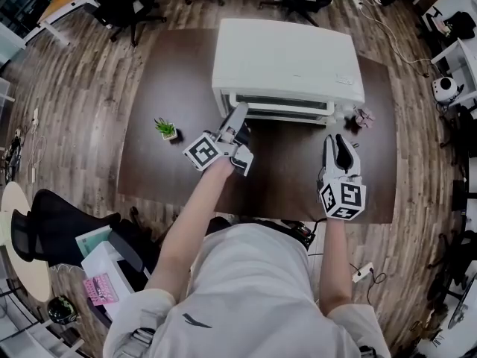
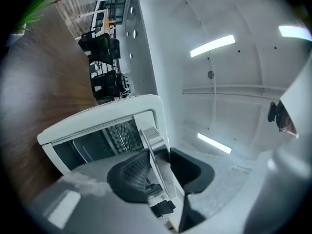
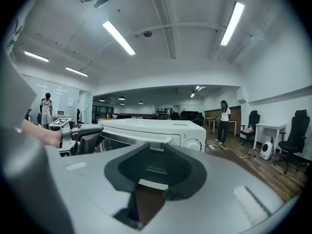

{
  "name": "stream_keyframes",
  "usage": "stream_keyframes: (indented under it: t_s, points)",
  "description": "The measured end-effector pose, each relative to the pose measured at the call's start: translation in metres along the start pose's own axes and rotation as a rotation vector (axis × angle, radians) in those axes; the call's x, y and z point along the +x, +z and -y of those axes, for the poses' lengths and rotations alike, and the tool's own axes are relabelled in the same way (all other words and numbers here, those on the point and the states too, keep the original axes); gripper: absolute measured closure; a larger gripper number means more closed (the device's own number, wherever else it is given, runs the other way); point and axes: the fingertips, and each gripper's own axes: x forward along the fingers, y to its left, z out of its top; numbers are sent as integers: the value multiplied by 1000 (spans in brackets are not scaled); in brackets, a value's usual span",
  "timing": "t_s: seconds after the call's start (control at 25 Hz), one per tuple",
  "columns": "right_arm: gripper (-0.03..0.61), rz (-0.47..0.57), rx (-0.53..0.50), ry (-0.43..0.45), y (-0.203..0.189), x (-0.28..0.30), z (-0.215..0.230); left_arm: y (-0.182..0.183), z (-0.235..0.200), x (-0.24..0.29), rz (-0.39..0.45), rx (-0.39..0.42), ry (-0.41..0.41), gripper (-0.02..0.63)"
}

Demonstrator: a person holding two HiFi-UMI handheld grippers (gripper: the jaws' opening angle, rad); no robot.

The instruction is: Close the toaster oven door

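Head view overhead, gripper views close, all share toaster oven (image 1: 287, 58)

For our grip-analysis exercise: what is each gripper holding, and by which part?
The left gripper grips the toaster oven door by its chrome handle. The right gripper, jaws apart, holds nothing.

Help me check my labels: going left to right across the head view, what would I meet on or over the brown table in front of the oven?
small potted plant → left gripper → right gripper
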Motion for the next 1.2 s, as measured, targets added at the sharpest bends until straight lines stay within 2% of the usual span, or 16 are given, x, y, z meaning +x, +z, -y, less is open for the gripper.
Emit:
stream_keyframes:
  t_s: [0.2, 0.36, 0.44, 0.52, 0.6, 0.68, 0.72, 0.76, 0.8, 0.84, 1.0, 1.2]
  points:
    - [485, 7, 13, 27, -7, -12, -9, -2, -1, 2, -13, -11, -1, 477]
    - [483, 20, 31, 27, -8, -19, -12, -1, -1, -12, -5, 35, 34, 461]
    - [485, 37, 26, 30, -5, -24, -13, 2, 3, -30, 8, 87, 46, 436]
    - [485, 56, 14, 34, -3, -32, -16, 7, 9, -54, 24, 184, 66, 436]
    - [486, 73, 0, 38, -3, -41, -19, 13, 18, -81, 42, 318, 93, 441]
    - [500, 81, -16, 51, -9, -52, -26, 16, 30, -111, 43, 513, 129, 505]
    - [522, 82, -25, 56, -14, -58, -30, 15, 36, -127, 29, 619, 151, 564]
    - [549, 81, -34, 61, -20, -64, -34, 13, 42, -142, 8, 712, 174, 592]
    - [577, 78, -45, 66, -26, -70, -39, 9, 46, -156, -18, 783, 197, 597]
    - [578, 71, -53, 73, -33, -76, -44, 4, 48, -169, -43, 836, 221, 612]
    - [580, 14, -56, 88, -60, -90, -58, -17, 45, -204, -137, 962, 299, 615]
    - [580, 10, -52, 63, -63, -95, -64, -28, 43, -210, -182, 977, 302, 615]
